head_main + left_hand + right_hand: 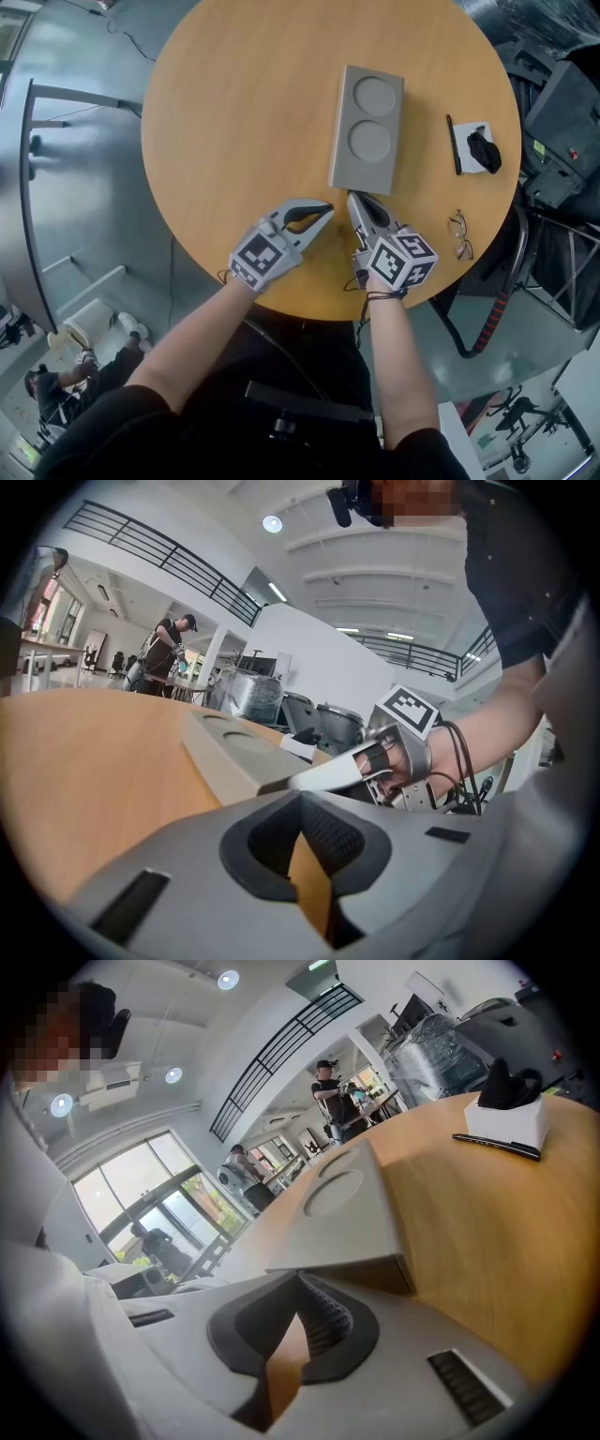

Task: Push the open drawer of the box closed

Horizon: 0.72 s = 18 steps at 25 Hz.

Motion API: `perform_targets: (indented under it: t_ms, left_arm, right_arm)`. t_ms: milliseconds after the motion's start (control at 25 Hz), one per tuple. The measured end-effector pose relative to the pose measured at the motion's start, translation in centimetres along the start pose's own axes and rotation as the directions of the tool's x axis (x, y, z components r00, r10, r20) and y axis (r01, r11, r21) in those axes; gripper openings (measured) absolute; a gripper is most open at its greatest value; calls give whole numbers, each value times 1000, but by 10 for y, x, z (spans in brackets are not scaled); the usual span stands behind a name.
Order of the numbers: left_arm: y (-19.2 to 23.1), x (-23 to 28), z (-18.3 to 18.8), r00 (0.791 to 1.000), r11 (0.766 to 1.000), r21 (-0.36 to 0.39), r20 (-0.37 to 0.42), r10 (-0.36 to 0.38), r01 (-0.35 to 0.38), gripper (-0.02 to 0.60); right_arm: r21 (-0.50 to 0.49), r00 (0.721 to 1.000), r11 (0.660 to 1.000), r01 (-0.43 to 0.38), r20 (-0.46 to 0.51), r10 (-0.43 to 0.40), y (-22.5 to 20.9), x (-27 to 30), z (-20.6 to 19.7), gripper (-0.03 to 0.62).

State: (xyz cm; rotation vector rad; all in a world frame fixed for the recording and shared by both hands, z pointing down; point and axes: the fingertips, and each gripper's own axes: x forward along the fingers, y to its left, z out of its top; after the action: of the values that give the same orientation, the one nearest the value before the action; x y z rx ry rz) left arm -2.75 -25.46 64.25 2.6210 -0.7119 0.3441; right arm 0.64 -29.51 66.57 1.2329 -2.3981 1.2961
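Bench: round light-wood bench (234,112), carrying all that follows.
Box: flat grey rectangular box (367,127) with two round recesses in its top, lying near the bench's middle, long side running away from the person. Seen low and close in the right gripper view (347,1213). Drawer not told apart from the body in any view.
Right hand: grey two-jaw right gripper (354,199) with its marker cube, jaws together on nothing, tips at the box's near short end, touching or just short of it.
Left hand: matching grey left gripper (323,210), jaws together and empty, low over the bench just left of the other, tips aimed toward it, apart from the box.
Far right of bench: thin black pen (453,143) beside small white block (472,131) bearing a black lump (484,152).
Near right edge: wire-framed glasses (459,234), well apart from the box.
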Motion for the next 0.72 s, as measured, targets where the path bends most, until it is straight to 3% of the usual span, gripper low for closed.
perform_targets:
  t_ms: [320, 520, 720]
  left_arm:
    - [-27, -32, 19, 999, 999, 36, 31, 25, -26, 31]
    - [-69, -63, 42, 998, 998, 55, 60, 5, -9, 31]
    - [-130, -106, 85, 993, 998, 57, 116, -19, 12, 31]
  right_arm:
    - [-20, 999, 1000, 0, 33, 0, 15, -34, 4, 5]
    - [-130, 989, 988, -89, 107, 103, 68, -82, 26, 5]
    - [-276, 962, 944, -181, 148, 228, 135, -152, 41, 5]
